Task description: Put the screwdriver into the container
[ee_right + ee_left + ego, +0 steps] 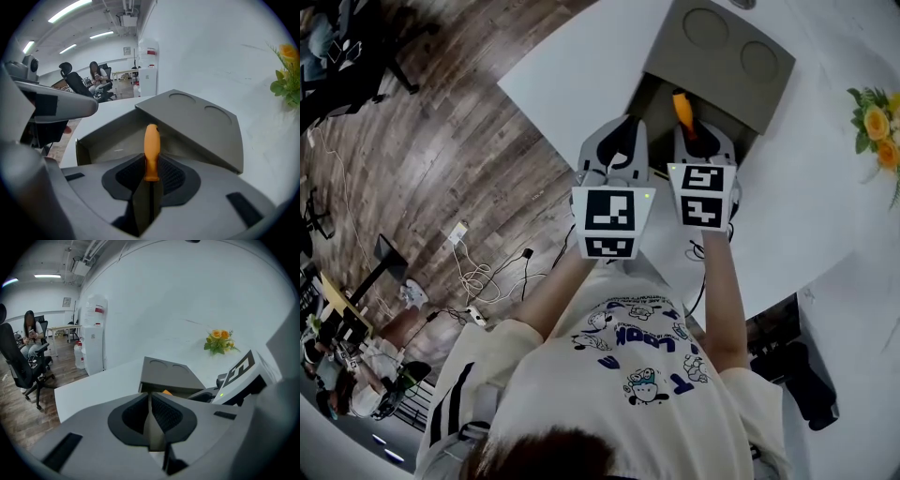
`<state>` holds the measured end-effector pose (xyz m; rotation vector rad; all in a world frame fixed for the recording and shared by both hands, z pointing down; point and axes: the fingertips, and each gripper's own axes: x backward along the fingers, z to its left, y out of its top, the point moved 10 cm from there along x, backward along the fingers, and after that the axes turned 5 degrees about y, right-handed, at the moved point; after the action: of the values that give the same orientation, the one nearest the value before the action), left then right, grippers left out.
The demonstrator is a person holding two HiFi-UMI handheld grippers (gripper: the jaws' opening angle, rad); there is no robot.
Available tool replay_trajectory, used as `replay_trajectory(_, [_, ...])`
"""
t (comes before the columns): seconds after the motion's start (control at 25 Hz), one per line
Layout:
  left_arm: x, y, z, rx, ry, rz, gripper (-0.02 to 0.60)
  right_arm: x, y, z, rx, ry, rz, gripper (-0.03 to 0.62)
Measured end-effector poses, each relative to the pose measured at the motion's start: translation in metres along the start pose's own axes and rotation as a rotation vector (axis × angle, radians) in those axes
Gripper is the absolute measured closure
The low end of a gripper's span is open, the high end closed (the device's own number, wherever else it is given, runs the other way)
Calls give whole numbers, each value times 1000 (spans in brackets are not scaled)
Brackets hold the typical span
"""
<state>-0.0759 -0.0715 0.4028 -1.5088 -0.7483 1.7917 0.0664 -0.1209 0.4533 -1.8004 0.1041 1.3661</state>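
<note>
Right gripper view: right claw (150,183) grips the screwdriver (151,149) above the container (110,139), so lower it inside before releasing.

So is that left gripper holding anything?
No, the left gripper has its jaws pressed together with nothing between them.

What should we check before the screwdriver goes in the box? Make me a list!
1. Screwdriver pinched between the jaws of the right hand-held gripper: ok.
2. Container open, its lid tilted up: ok.
3. Orange handle pointing over the container's opening: ok.
4. Left hand-held gripper shut, with nothing in it: ok.
5. Nothing else lying inside the container: cannot tell, since the right gripper hides part of the inside.
</note>
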Motion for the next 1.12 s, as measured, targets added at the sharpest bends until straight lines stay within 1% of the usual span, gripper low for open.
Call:
replay_trajectory(0.12, [0,-2,4,8,7,1,549,-5,0,1,0,5,20,487])
replay_trajectory(0.24, [1,-3,5,10,12,2,549,-5,1,0,-26,5,14,484])
replay_trajectory(0.32, [3,-3,6,10,14,0,549,-2,1,-1,-47,0,-12,472])
replay_trajectory(0.36, [4,-3,6,10,14,-3,549,0,2,-1,-52,-2,-29,440])
replay_trajectory(0.4, [5,-2,6,9,14,-7,549,2,2,-1,-59,-4,-45,425])
replay_trajectory(0.52, [11,1,5,6,12,-25,549,14,5,1,-84,-20,-86,427])
replay_trajectory(0.88, [36,22,-8,-32,-30,-105,549,72,12,14,-139,-108,-263,498])
replay_trajectory(0.96, [44,28,-12,-46,-37,-127,549,86,12,18,-161,-121,-301,531])
replay_trajectory(1.12, [60,38,-21,-64,-49,-170,549,113,9,26,-191,-141,-356,542])
